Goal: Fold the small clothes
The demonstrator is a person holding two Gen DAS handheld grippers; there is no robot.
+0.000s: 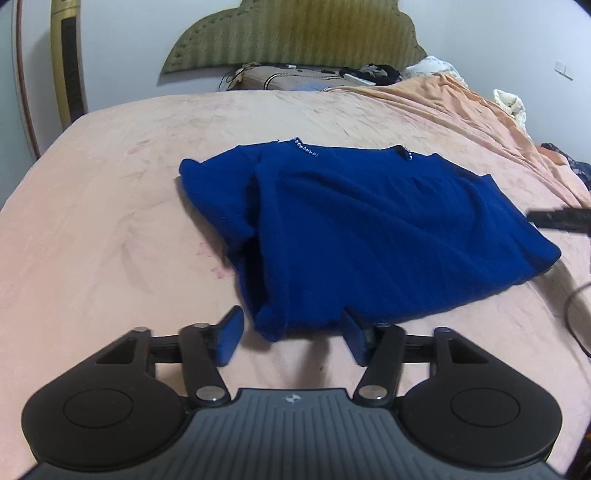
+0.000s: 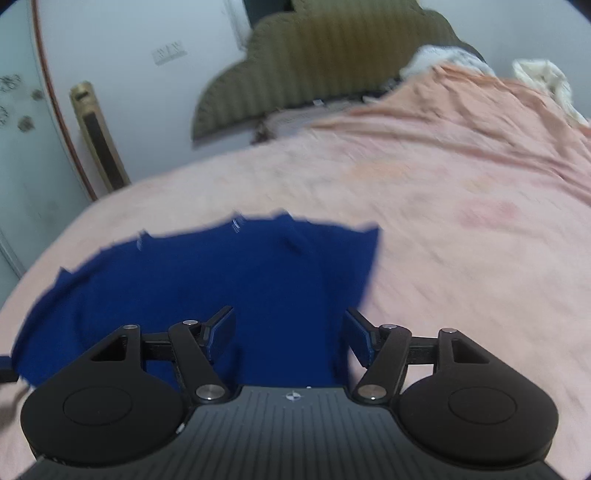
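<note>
A deep blue knitted top point(image 1: 369, 221) with small pale beads at its neckline lies flat on the pink bedsheet point(image 1: 110, 221), its left side folded inward. My left gripper point(image 1: 293, 338) is open at the top's near hem; the hem's corner lies between the blue pads without being pressed. In the blurred right wrist view, the same top point(image 2: 221, 280) fills the lower left. My right gripper point(image 2: 290, 336) is open over its near right part, with fabric showing between the fingers but no grip. A dark bar point(image 1: 561, 219) pokes in at the right edge, over the top's right side.
A green padded headboard point(image 1: 295, 33) stands against the wall, with pillows and clutter point(image 1: 314, 75) below it. An orange blanket point(image 1: 461, 107) is bunched at the back right. A dark cable point(image 1: 572, 314) lies on the sheet at the right. A gold stand point(image 1: 66, 55) is at the left.
</note>
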